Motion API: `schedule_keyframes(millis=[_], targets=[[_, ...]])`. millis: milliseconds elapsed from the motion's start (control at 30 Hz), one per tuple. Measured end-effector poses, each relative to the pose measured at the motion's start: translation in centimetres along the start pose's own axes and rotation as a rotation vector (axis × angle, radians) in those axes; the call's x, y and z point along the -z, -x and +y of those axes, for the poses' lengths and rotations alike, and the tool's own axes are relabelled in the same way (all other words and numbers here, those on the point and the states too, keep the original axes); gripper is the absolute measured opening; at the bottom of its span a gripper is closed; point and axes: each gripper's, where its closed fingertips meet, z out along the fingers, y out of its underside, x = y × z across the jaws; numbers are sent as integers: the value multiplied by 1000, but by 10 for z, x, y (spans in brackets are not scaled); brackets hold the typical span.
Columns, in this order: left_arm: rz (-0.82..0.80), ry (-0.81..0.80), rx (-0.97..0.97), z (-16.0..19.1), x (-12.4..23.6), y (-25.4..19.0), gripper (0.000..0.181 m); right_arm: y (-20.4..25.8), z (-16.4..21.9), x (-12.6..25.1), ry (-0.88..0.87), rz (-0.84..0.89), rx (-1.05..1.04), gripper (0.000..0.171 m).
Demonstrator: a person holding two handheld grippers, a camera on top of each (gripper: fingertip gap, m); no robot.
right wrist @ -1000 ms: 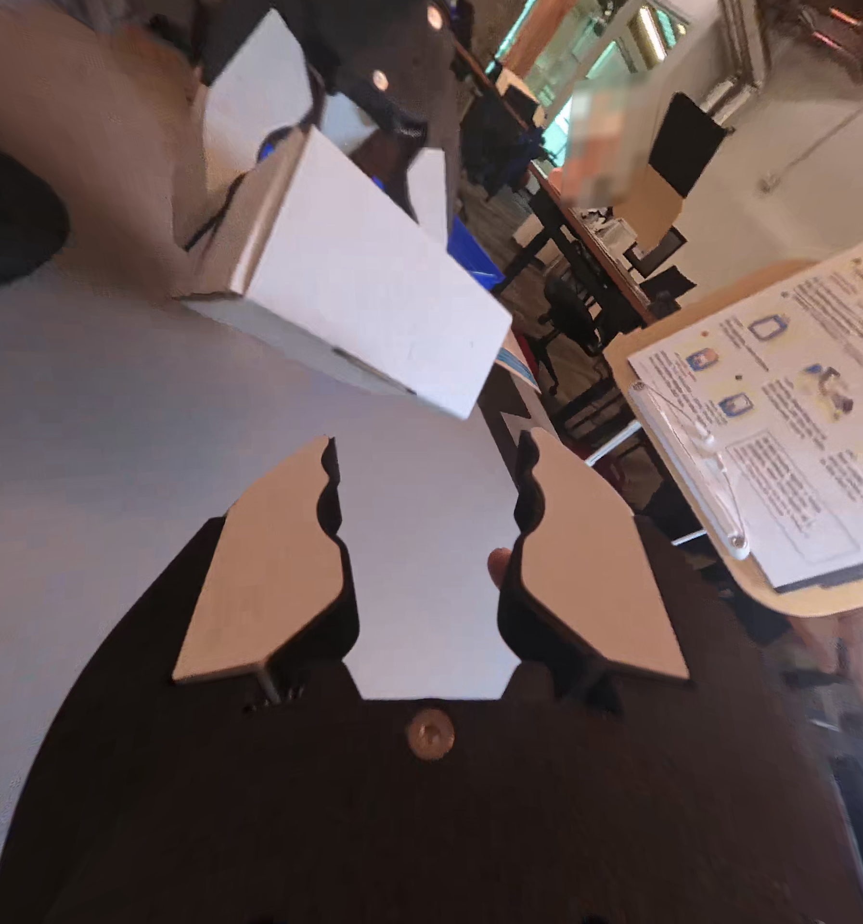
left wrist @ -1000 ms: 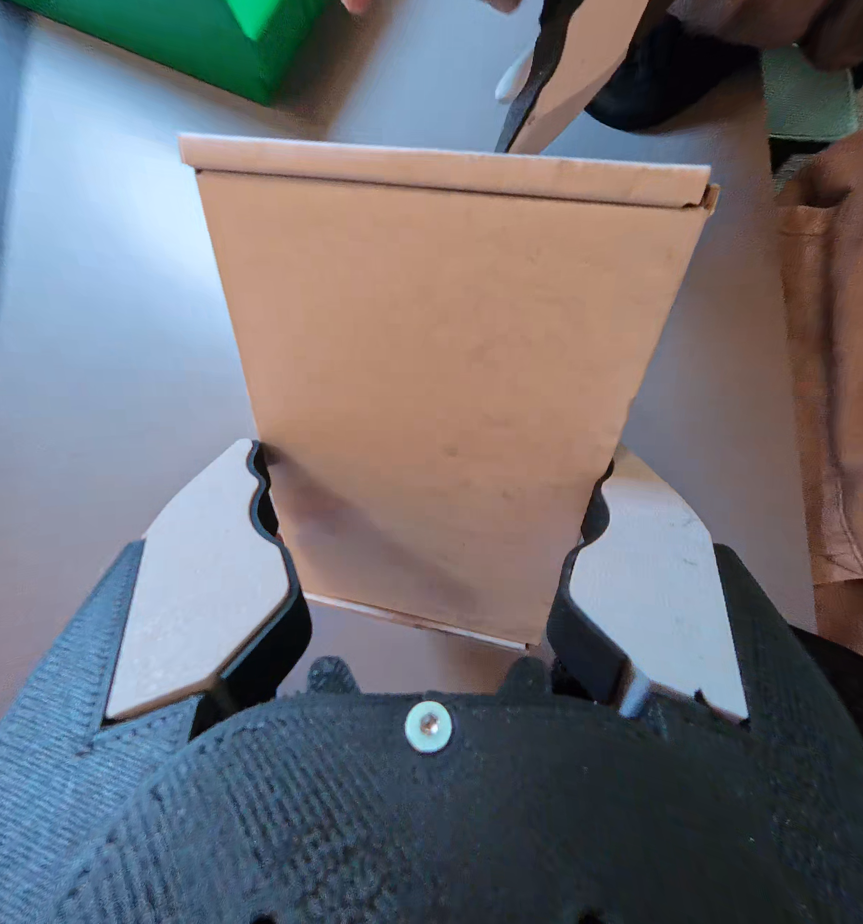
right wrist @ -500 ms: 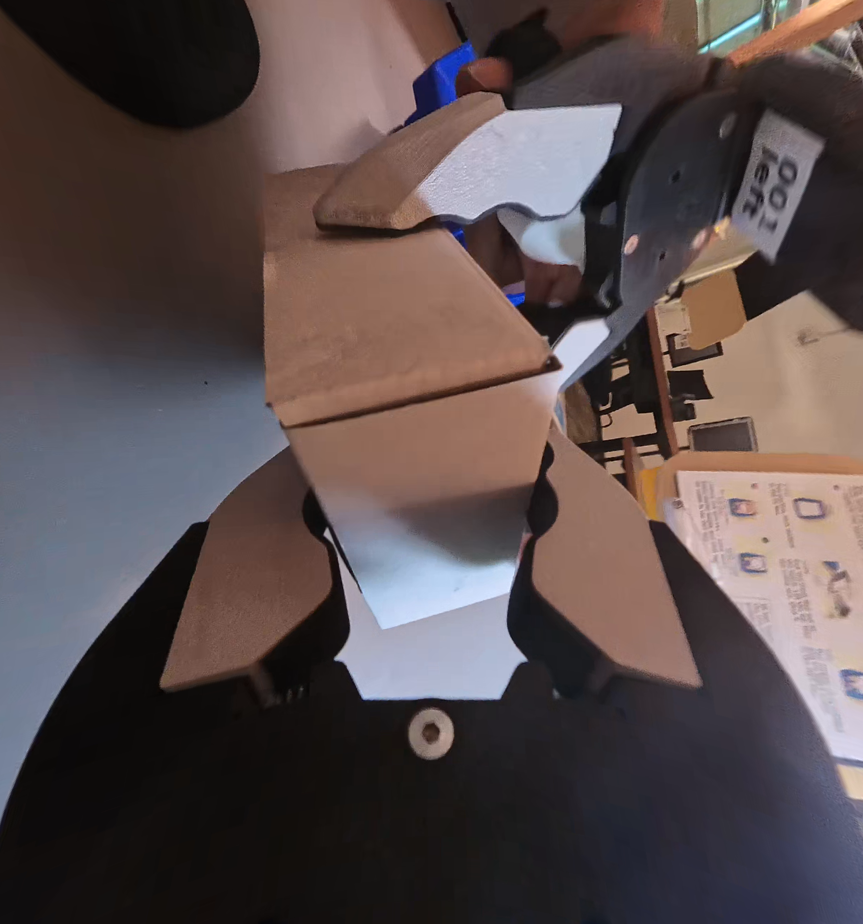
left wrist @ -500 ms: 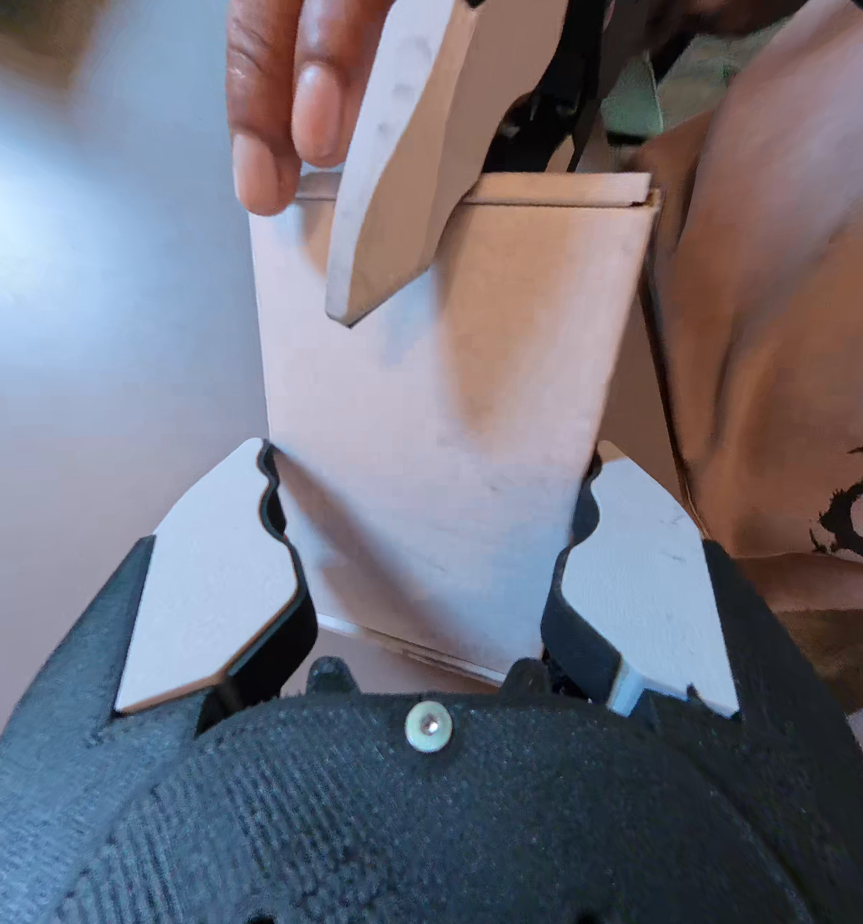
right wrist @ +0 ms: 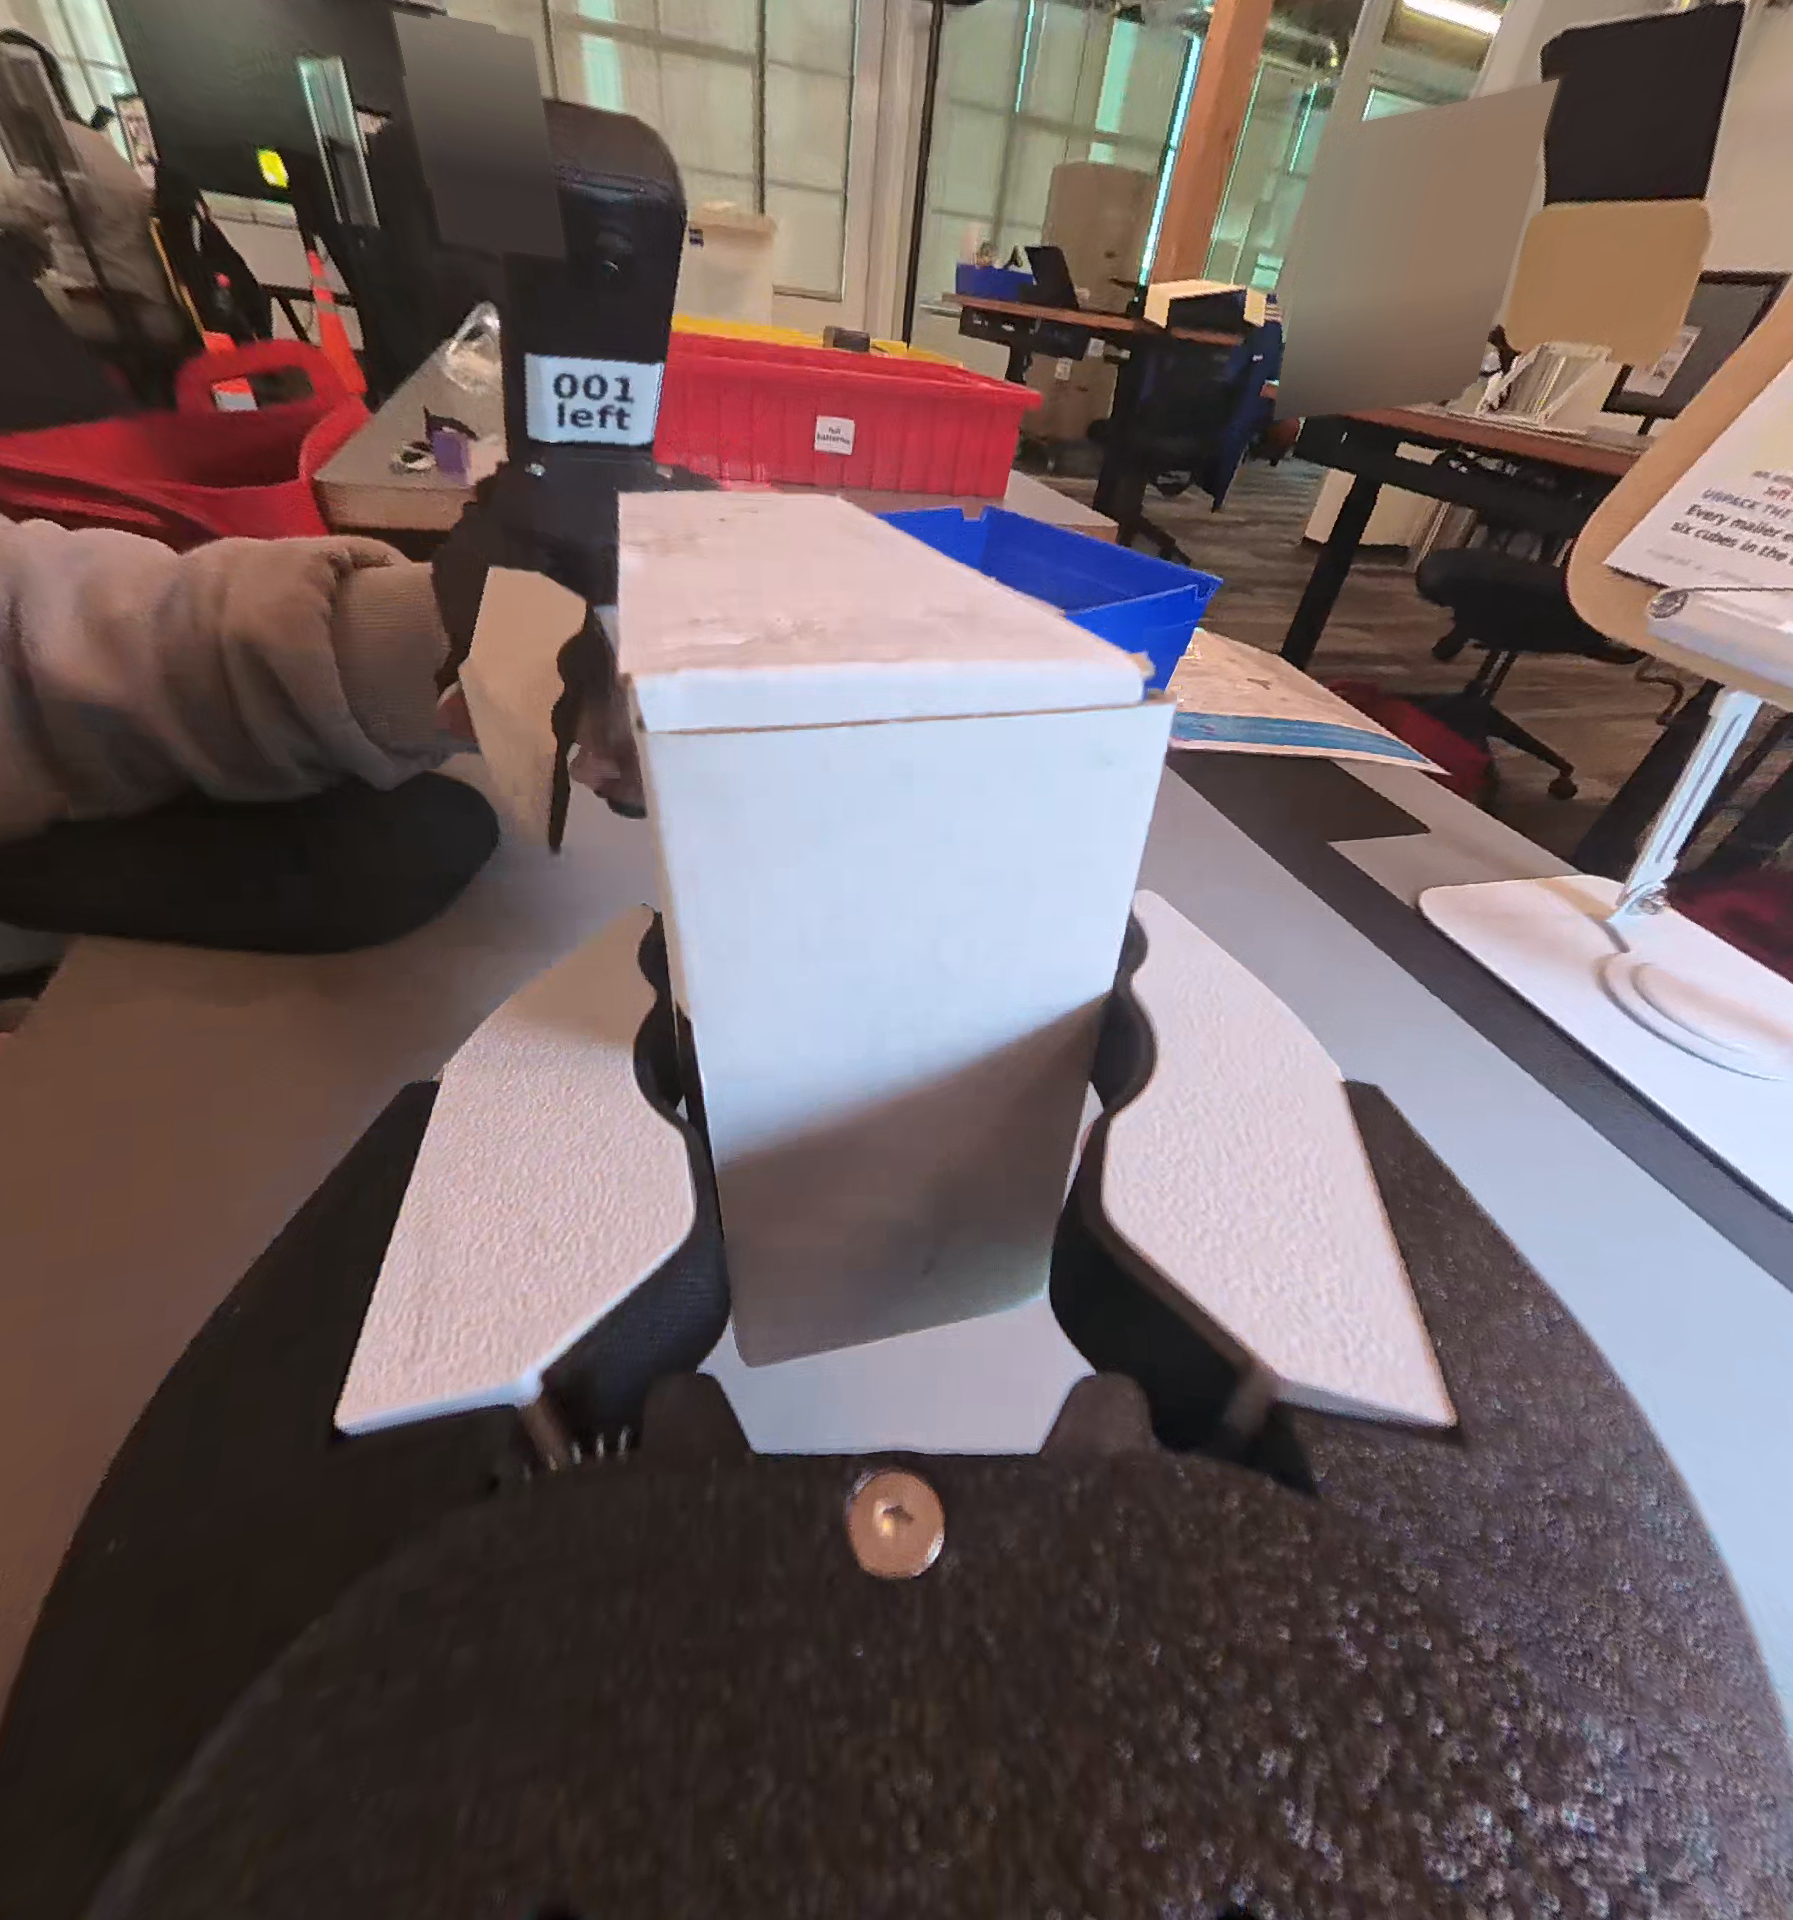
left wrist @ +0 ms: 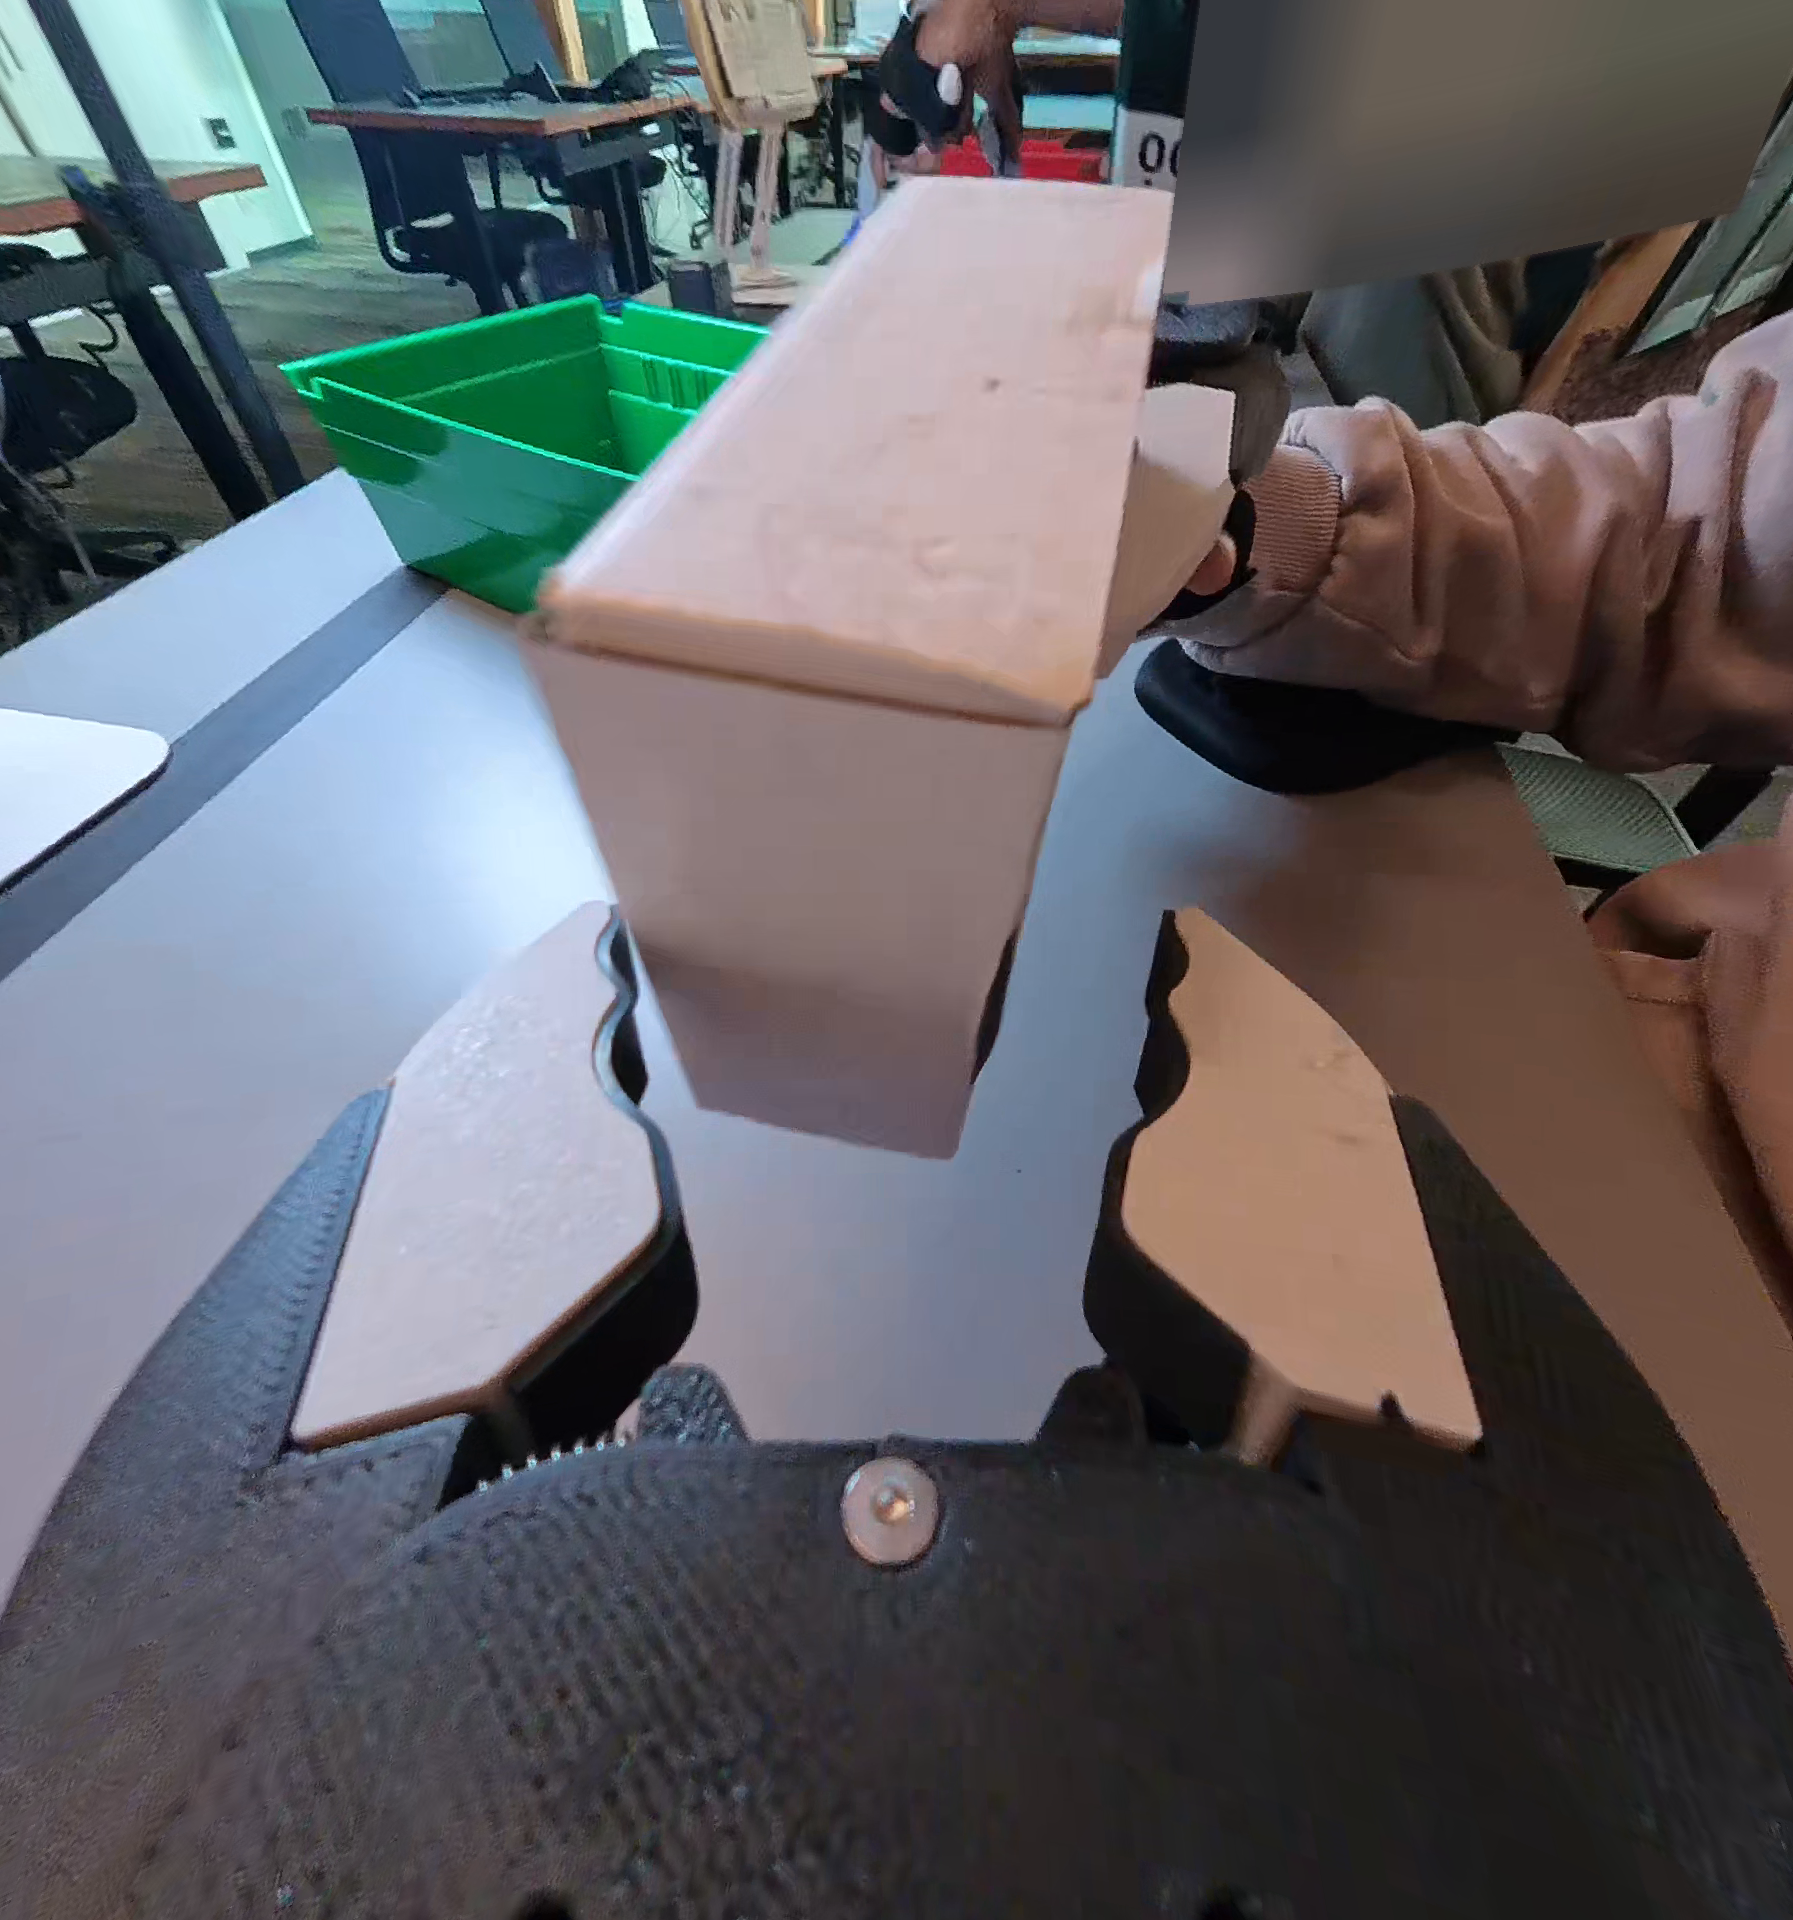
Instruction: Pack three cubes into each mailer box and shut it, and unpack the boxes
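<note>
- Mailer box [left wrist: 830,499], white cardboard with its lid folded down flat, sits over the grey table [left wrist: 248,935] between my two grippers, one at each end. I cannot tell whether its base rests on the table or hangs just off it.
- Green bin [left wrist: 476,457] stands behind the box on the left of the left wrist view, near enough to reach, probably as one of the cube bins.
- My left gripper [left wrist: 887,925] is spread wide and holds nothing. Its left finger [left wrist: 497,1174] is just beside the box's near corner, and its right finger [left wrist: 1276,1174] stands well apart from it. I judge it is placed here to steady this end, or to be free for the lid, not to carry the box.
- The box has its long side running away from this gripper, so the closed lid faces up and both ends stay reachable.
- My right gripper [right wrist: 892,914] has the other end. Its two fingers press against the box's opposite side walls, clamped on it low down and below the lid seam. Gripping the walls leaves the lid free to swing.
- My sleeve [left wrist: 1494,561] lies along the table edge behind that grip, which I take as a brace for the arm.
- Blue bin [right wrist: 1079,582] sits behind the box in the right wrist view.
- Farthest right, a white stand [right wrist: 1650,987] holds an instruction sheet clear of the work.
- With the lid shut, I judge the next move is either setting this box aside as packed or opening it to unpack.
</note>
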Motion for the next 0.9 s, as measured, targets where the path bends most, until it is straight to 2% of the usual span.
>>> schedule_keyframes(millis=[67,133,167,900], targets=[[-72,18,-40,5,-10,6,90,-1,3,0,-1,-1,-14,78],[-101,-14,-34,3,-10,12,72,-3,6,1,5,-14,-32,78],[-96,-32,-11,3,-10,14,72,-5,7,0,7,-10,-35,79],[-175,-51,19,20,-23,35,79,-20,32,-6,64,-8,-113,79]])
